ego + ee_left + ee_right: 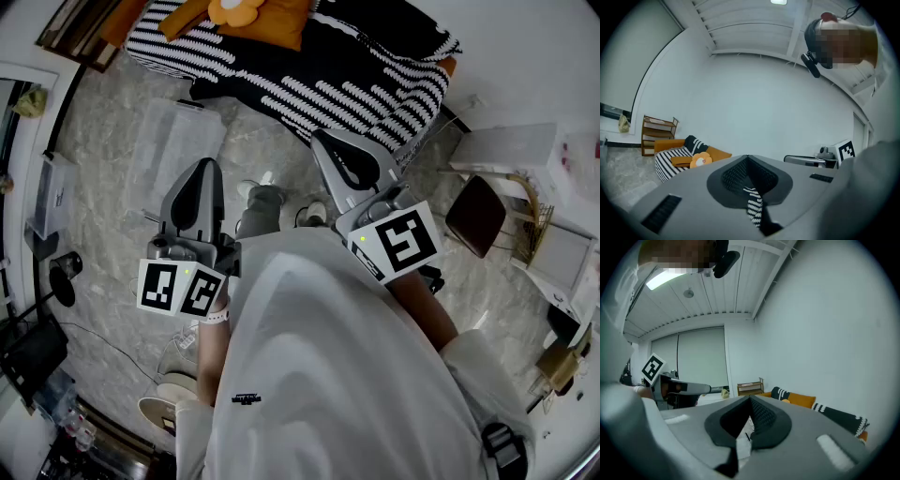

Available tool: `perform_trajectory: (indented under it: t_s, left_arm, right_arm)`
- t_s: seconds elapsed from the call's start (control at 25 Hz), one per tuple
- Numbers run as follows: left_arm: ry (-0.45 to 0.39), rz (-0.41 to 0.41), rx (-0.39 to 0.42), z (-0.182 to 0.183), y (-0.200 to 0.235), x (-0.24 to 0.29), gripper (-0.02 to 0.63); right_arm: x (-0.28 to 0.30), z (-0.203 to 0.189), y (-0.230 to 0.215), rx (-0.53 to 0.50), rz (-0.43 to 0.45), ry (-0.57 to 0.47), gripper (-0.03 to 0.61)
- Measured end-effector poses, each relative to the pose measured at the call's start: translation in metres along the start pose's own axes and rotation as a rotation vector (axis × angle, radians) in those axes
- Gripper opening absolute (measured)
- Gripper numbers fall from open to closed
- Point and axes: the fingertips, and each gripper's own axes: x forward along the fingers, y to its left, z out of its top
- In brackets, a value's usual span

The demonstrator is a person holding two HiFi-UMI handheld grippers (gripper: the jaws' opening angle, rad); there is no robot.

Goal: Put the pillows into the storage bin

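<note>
Black-and-white striped pillows (347, 75) and an orange pillow with a flower cushion (248, 14) lie heaped on a low sofa at the top of the head view. A clear plastic storage bin (178, 141) stands on the marble floor in front of the heap, to the left. My left gripper (208, 167) is held level over the floor beside the bin, jaws together and empty. My right gripper (323, 136) points at the striped heap's near edge, also shut and empty. The left gripper view has the pillows (670, 161) far off; the right gripper view shows them (839, 416) low on the right.
A wooden shelf (658, 133) stands left of the sofa. A brown stool (476, 214) and white boxes (511, 145) sit to the right. Another clear container (52, 192), cables and dark gear line the left wall. The person's feet (258, 202) stand between the grippers.
</note>
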Motion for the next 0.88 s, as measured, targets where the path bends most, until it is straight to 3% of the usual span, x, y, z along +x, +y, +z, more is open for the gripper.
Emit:
perform_trajectory:
  t_s: [0.28,0.52,0.88]
  left_arm:
    - [0.045,-0.003,0.054,-0.023,-0.017,-0.025,0.008]
    - [0.036,-0.033,0.080,-0.011,0.011,-0.027,0.008]
    - [-0.011,-0.052,0.102,0.026,0.124,-0.048,0.008]
  right_arm:
    - [-0.052,-0.012,-0.010,0.117,-0.084,-0.043,0.012]
    - [-0.034,-0.006,-0.006,0.096,-0.146,-0.066,0.014]
    - [0.068,0.016,0.052,0.051,-0.179,-0.091,0.012]
